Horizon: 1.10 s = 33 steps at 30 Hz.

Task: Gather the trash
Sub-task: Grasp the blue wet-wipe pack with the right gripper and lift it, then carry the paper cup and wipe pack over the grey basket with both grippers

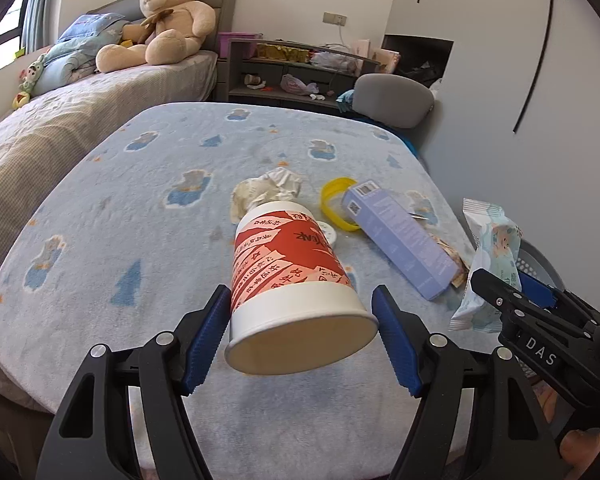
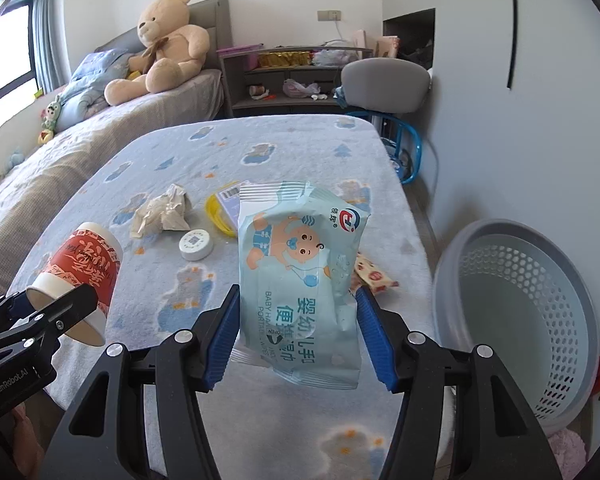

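The left gripper (image 1: 300, 336) clasped a tapered red-and-white paper cup (image 1: 288, 276) between ribbed blue fingers (image 1: 204, 340), lifted above the fleecy bench (image 1: 140, 208). The right gripper (image 2: 298, 334) pinched a crinkly wet-wipe packet (image 2: 300, 276) beside a perforated grey basket (image 2: 540, 344); crumpled paper (image 2: 164, 216) lay on the bench.

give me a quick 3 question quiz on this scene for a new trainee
1. True or false: the left tool is shut on the paper cup, which is lifted off the blanket.
2. Multiple choice: what does the right tool hold? A) crumpled paper B) baby wipes pack C) purple box
3. Short answer: on which side of the table does the perforated grey basket sit, as the right wrist view shows it?

Key
1. True; the cup lies sideways between the pads, its open mouth toward the camera.
2. B, the baby wipes pack.
3. The right side, beside the table edge, mouth tilted toward the camera.
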### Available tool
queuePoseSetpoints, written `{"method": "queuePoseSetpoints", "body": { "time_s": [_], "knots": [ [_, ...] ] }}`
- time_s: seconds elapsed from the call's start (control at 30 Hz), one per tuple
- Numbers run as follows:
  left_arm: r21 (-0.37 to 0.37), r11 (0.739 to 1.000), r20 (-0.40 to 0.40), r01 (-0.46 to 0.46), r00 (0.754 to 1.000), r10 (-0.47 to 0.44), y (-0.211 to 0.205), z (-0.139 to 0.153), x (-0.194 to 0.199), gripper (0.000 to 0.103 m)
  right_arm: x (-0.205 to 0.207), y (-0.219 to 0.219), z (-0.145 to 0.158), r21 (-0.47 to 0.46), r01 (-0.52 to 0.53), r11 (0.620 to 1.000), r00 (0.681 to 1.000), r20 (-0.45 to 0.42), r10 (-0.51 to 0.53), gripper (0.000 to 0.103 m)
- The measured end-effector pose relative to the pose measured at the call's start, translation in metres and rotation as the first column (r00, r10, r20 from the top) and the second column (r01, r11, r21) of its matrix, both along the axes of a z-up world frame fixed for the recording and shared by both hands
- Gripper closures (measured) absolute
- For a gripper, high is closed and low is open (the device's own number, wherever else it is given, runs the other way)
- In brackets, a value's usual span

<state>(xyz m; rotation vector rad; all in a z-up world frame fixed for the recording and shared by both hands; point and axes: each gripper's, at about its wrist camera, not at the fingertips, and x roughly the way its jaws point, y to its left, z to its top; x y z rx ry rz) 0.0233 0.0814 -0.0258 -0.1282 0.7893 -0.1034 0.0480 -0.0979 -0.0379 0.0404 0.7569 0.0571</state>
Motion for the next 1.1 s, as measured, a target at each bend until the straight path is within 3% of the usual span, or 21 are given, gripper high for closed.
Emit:
{"method": "queuePoseSetpoints", "body": {
  "time_s": [0.37,0.77,1.1],
  "knots": [
    [0.003,0.976,0.02,0.22,0.975,-0.22,-0.102,0.01,0.002,0.034,-0.029,-0.094,0.006,0.042,0.161,0.986,0.987,0.017,-0.162,0.047],
    [0.02,0.913,0.029,0.408,0.912,-0.409,-0.203,0.013,0.02,0.033,-0.043,-0.19,-0.001,0.042,0.316,0.948,0.948,0.018,-0.317,0.047],
    [0.043,0.862,0.007,0.505,0.862,-0.506,-0.27,0.0,0.039,0.033,-0.043,-0.239,-0.012,0.063,0.399,0.915,0.917,-0.009,-0.399,0.047]
  ]
}}
